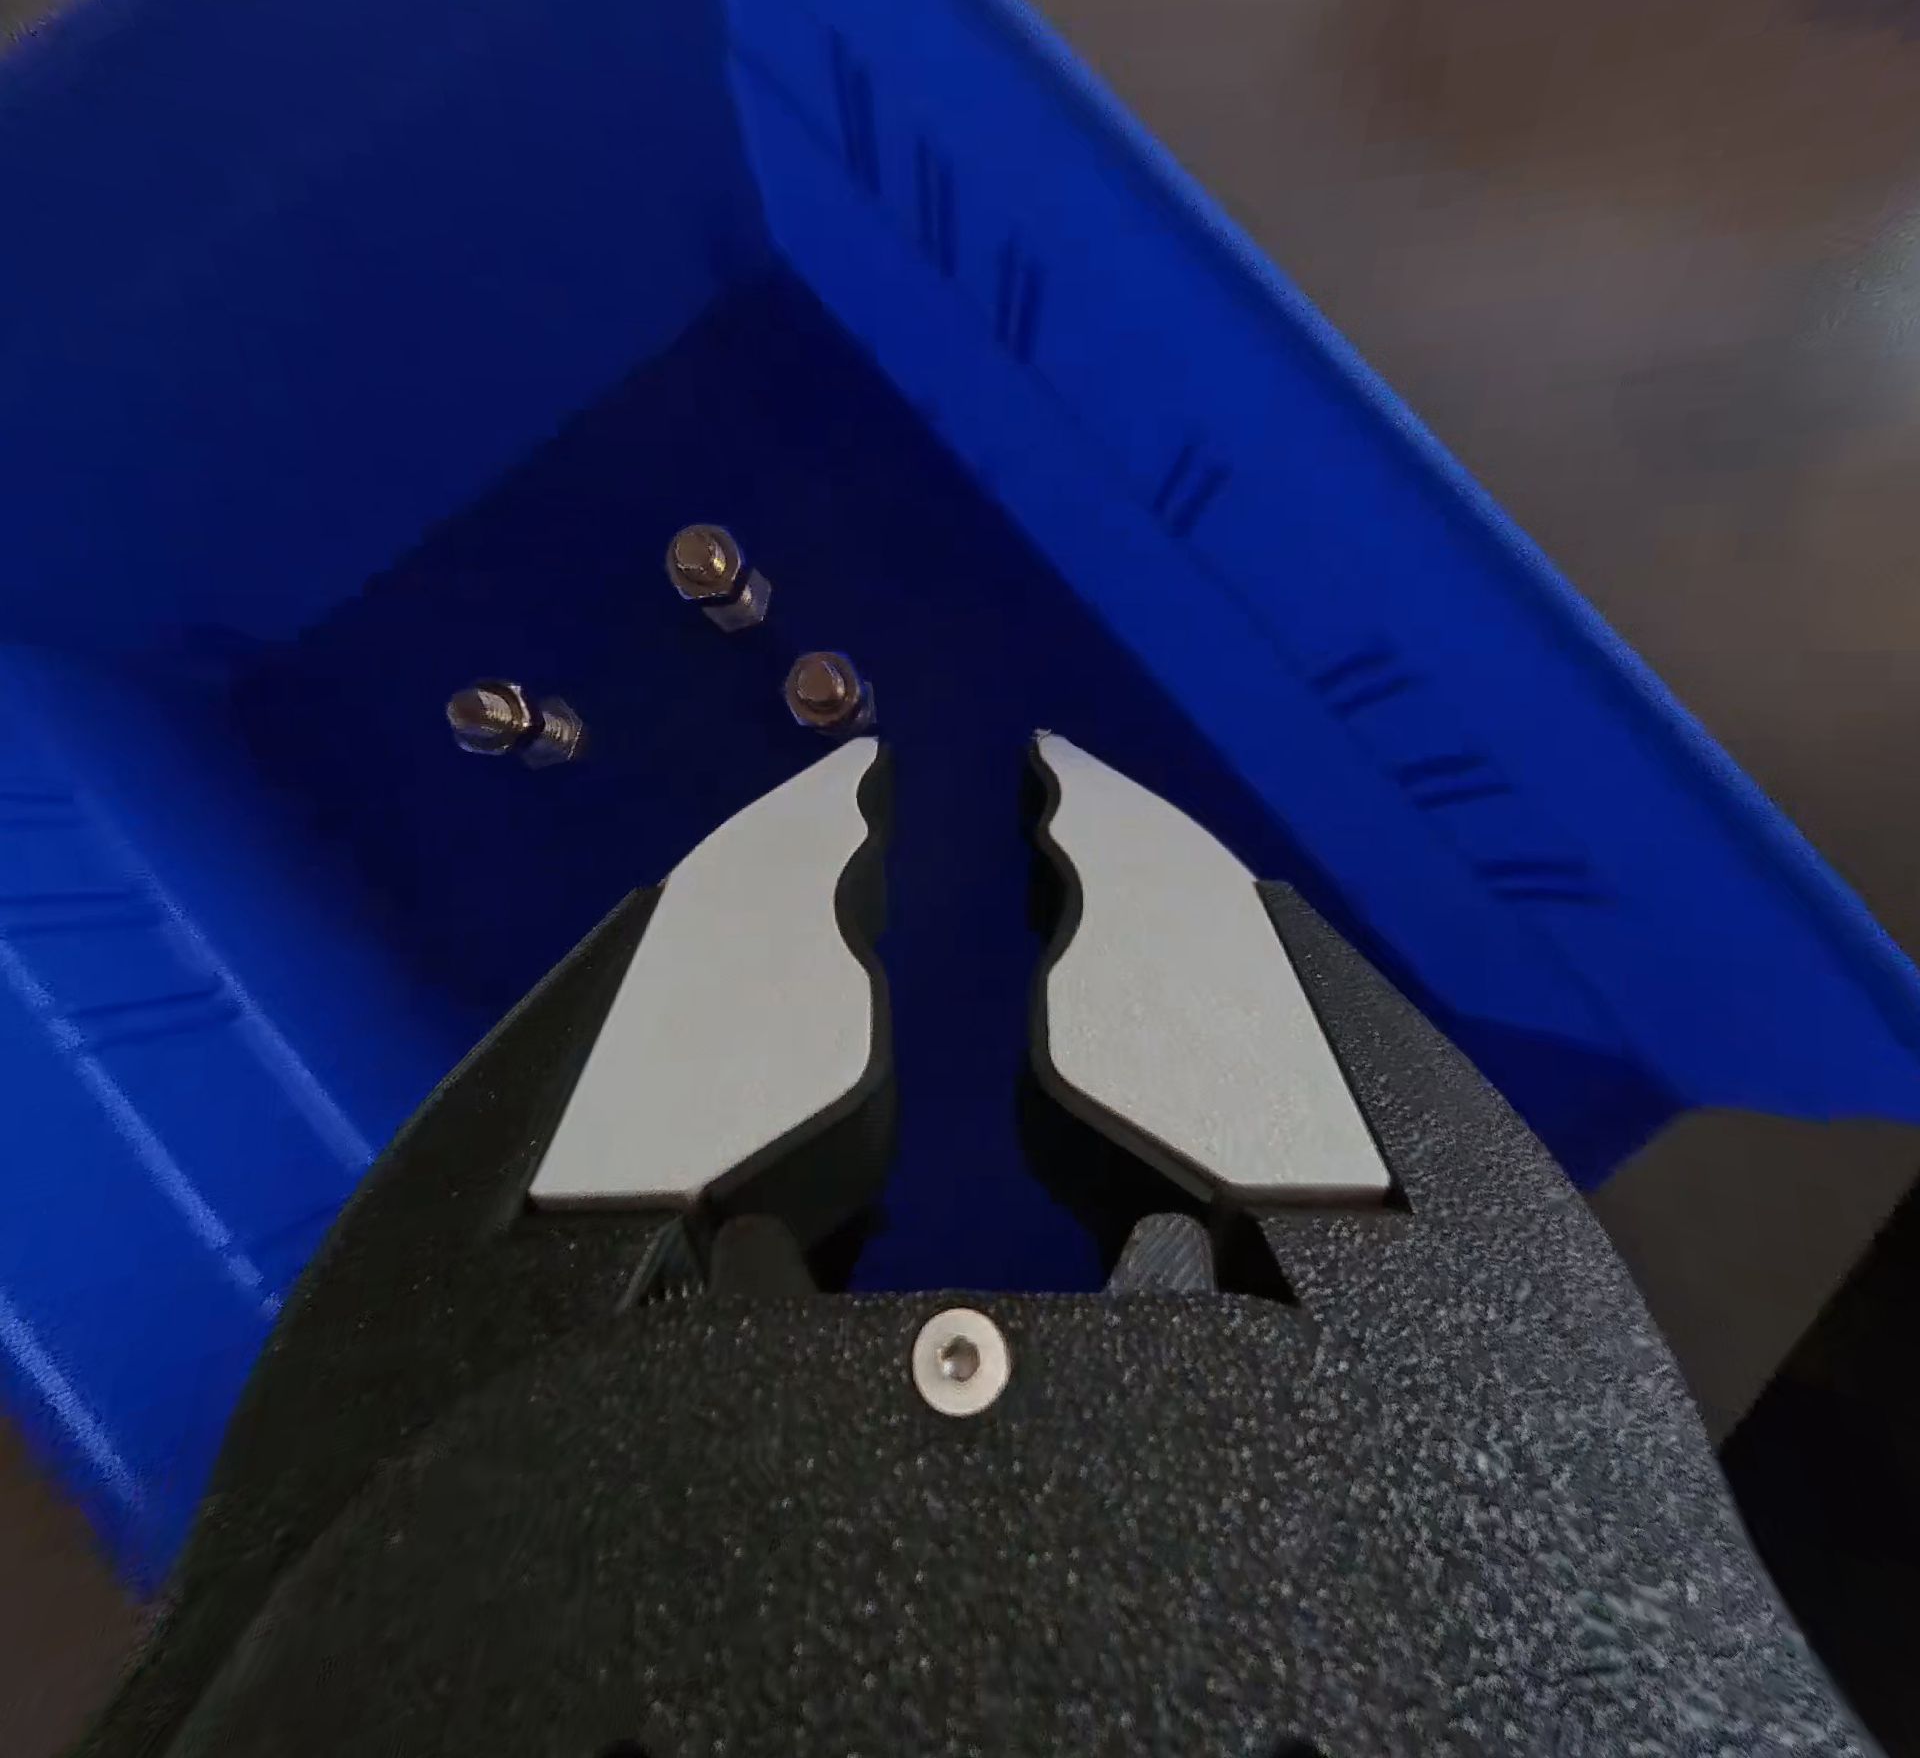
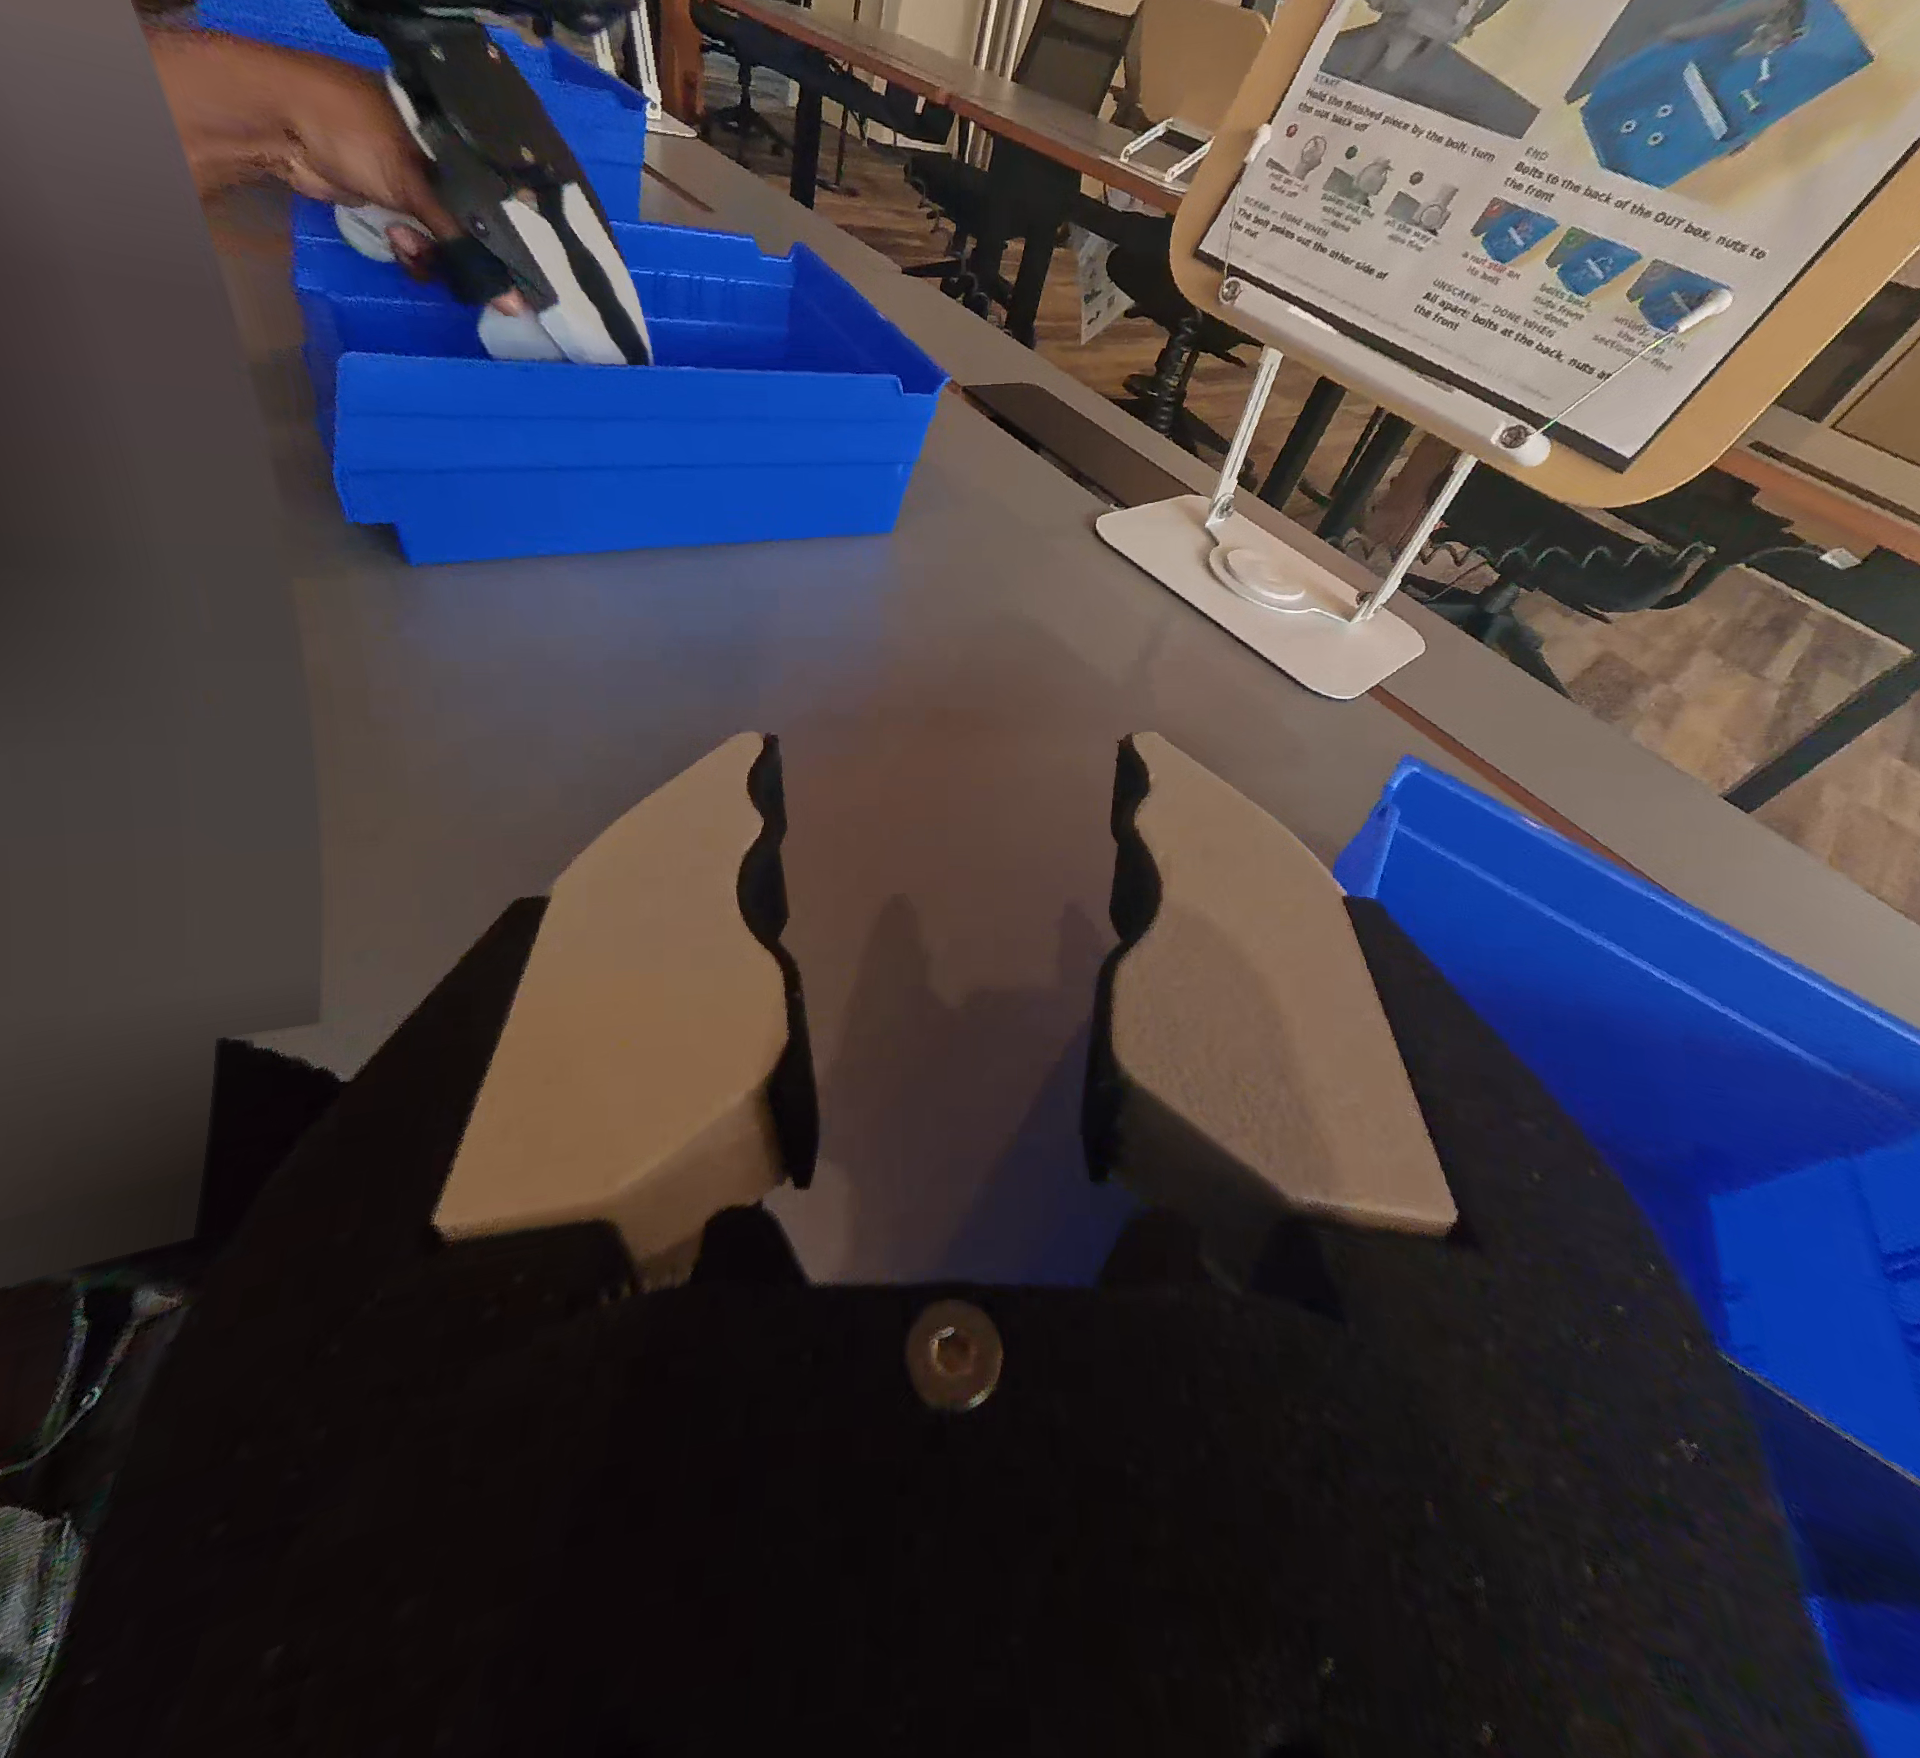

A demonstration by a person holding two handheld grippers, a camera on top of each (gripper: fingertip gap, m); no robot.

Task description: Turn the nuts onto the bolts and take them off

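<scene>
Three small silver bolts with nuts threaded on [image 1: 717, 578] are lying on the blue plastic bin's [image 1: 1247, 503] floor, mid-frame, just above-left of the left gripper [image 1: 958, 742], whose fingers are standing slightly apart, holding nothing. The right gripper [image 2: 943, 744] is hovering wide open over the grey table [image 2: 935, 628], gripping nothing.

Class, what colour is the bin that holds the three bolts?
Blue. The bin shows best in the left wrist view, with the bolts on its floor.
</scene>
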